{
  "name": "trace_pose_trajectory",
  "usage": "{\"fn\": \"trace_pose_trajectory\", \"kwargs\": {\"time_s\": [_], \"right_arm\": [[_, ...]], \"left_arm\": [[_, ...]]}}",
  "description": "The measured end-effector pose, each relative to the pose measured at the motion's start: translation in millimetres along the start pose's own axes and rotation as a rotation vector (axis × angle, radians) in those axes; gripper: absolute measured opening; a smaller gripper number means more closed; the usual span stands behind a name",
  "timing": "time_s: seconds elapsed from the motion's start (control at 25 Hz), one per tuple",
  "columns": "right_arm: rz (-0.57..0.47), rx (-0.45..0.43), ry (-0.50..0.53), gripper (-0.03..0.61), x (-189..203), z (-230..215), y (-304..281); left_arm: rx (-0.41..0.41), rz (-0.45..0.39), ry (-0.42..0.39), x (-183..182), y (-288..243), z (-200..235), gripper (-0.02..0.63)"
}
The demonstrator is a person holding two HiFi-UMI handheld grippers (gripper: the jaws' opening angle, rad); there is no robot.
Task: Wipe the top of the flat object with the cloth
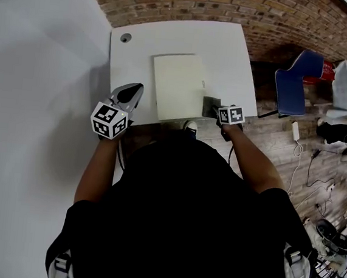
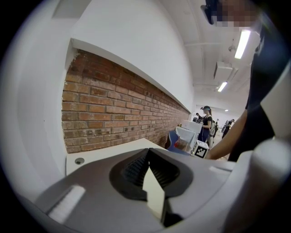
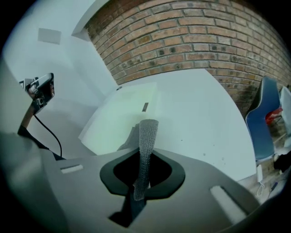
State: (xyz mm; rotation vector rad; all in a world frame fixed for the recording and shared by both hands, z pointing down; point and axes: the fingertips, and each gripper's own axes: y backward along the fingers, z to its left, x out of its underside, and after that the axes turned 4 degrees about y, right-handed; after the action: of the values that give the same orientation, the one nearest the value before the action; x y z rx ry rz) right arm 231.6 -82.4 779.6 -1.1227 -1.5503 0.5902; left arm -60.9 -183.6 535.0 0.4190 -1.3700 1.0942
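A pale cream flat object lies on the white table, near its front edge. My right gripper sits at the object's front right corner, shut on a grey knit cloth. In the right gripper view a strip of the cloth stands up out of the right gripper, with the flat object just beyond. My left gripper hovers at the table's front left, beside the object's left edge. In its own view the left gripper has its tips together, holding nothing I can make out.
A round cable hole marks the table's far left corner. A brick surface lies beyond the table. A blue chair stands to the right, with cables and gear further right. A person stands far off.
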Motion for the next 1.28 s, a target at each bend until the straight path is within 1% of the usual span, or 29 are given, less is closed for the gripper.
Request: {"fn": "trace_pose_trajectory", "kwargs": {"time_s": [0.08, 0.2, 0.36, 0.52, 0.72, 0.92, 1.12, 1.2, 1.28], "right_arm": [[-0.034, 0.011, -0.028, 0.008, -6, -8, 10], [-0.110, 0.035, -0.057, 0.008, -21, -18, 30], [-0.217, 0.080, -0.027, 0.008, -46, -23, 60], [-0.351, 0.095, -0.047, 0.008, -73, -22, 88], [-0.467, 0.115, -0.030, 0.008, -104, -7, 119], [-0.560, 0.105, 0.034, 0.008, -132, 21, 139], [-0.615, 0.141, 0.203, 0.008, -156, 54, 160], [-0.640, 0.153, 0.249, 0.008, -164, 64, 167], [-0.663, 0.157, 0.274, 0.008, -171, 72, 175]], "left_arm": [[-0.001, -0.004, 0.000, -1, 1, 1, 0.002], [-0.001, -0.006, 0.005, -1, 1, 2, 0.003], [0.004, -0.011, 0.007, 0, 0, 3, 0.002], [0.013, -0.018, 0.011, -2, -1, 5, 0.003], [0.031, -0.027, -0.005, -10, -6, 2, 0.002], [0.033, -0.030, -0.021, -13, -6, 5, 0.002], [0.030, -0.035, -0.059, -18, -1, 4, 0.002], [0.031, -0.039, -0.076, -19, 0, 3, 0.002], [0.031, -0.045, -0.080, -21, 2, 2, 0.003]]}}
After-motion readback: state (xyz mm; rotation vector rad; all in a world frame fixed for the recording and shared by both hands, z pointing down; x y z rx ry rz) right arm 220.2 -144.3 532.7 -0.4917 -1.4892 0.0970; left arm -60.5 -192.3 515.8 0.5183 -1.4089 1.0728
